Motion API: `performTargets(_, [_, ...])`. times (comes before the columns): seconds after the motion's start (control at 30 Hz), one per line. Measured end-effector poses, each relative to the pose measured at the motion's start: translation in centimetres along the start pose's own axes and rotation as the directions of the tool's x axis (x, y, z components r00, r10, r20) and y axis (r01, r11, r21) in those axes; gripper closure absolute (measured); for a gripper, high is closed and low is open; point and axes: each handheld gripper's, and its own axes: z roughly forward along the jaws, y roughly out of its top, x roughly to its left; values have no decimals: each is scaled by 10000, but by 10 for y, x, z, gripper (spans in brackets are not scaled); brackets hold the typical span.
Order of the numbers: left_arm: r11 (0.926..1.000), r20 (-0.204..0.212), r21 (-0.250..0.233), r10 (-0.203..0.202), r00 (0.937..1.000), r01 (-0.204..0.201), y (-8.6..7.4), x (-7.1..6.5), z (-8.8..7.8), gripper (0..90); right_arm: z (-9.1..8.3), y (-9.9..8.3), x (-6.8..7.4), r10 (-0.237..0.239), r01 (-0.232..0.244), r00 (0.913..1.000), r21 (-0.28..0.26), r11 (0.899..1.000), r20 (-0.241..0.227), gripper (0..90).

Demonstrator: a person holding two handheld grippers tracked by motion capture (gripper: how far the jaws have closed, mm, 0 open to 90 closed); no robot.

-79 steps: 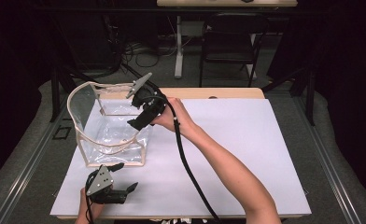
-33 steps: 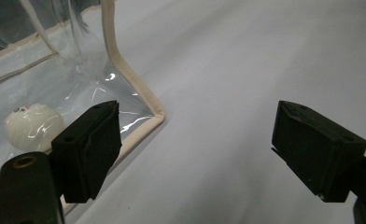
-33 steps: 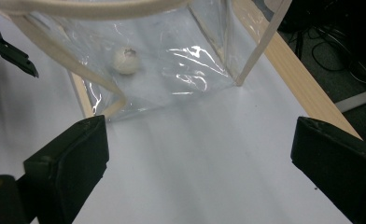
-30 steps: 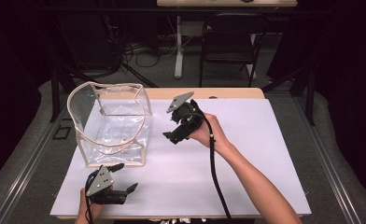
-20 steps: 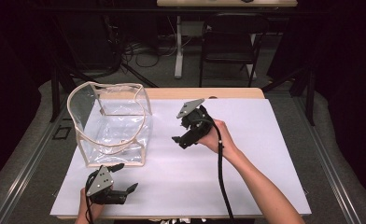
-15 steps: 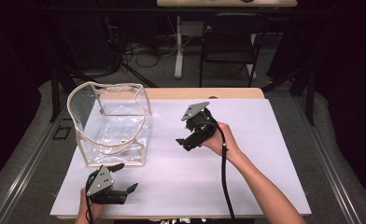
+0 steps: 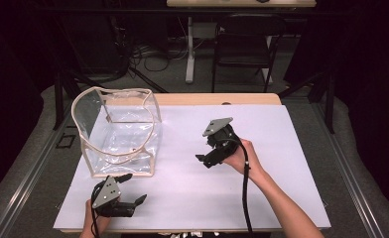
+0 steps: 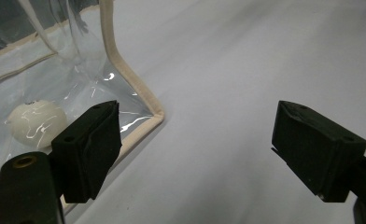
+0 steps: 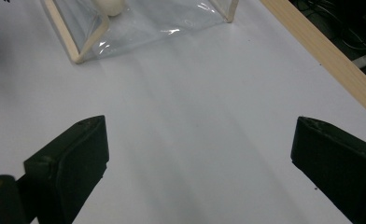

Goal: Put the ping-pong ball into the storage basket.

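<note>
Clear plastic, trimmed in beige, made up the open-topped bag [image 7: 117, 131] I saw from the high view, standing well ahead and to the left of my right gripper [image 7: 207, 157]. That gripper hung above bare white table cover [image 7: 282, 148] with nothing between its jaws. My left gripper [image 7: 135, 189] sat low at the near edge, just short of the bag's front corner, also empty.

Through the left gripper view, both jaws stood wide apart and held nothing. Beyond the left-hand jaw lay a white egg-shaped ball [image 8: 36, 122], resting on the floor of the bag behind the clear wall, close to the beige corner seam [image 8: 139, 95].

Through the right gripper view, the jaws were again spread wide over empty cover. Far ahead of them and off to the left I could make out the bag's lower edge [image 9: 90, 44] and a sliver of the ball [image 9: 109, 6] inside it.

My reading was that the placing part looked finished: the ball sat in the bag and both tools were free. What remained, I judged, was at most settling the grippers or closing the bag.
</note>
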Motion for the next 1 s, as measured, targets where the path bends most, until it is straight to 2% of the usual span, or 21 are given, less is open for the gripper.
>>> performTargets(0.2, [10000,3,19,20,10000,-20,0,0,0,162,-1,-15,4,13,-14,10000,75,10000,72,38])
performTargets(0.47, [10000,3,17,19,10000,-19,0,0,0,162,-5,-41,6,268,-272,9995,281,9992,150,39])
performTargets(1.0, [10000,-19,20,2,10000,-2,0,0,0,162,-13,-73,13,650,-652,9971,29,9979,384,38])
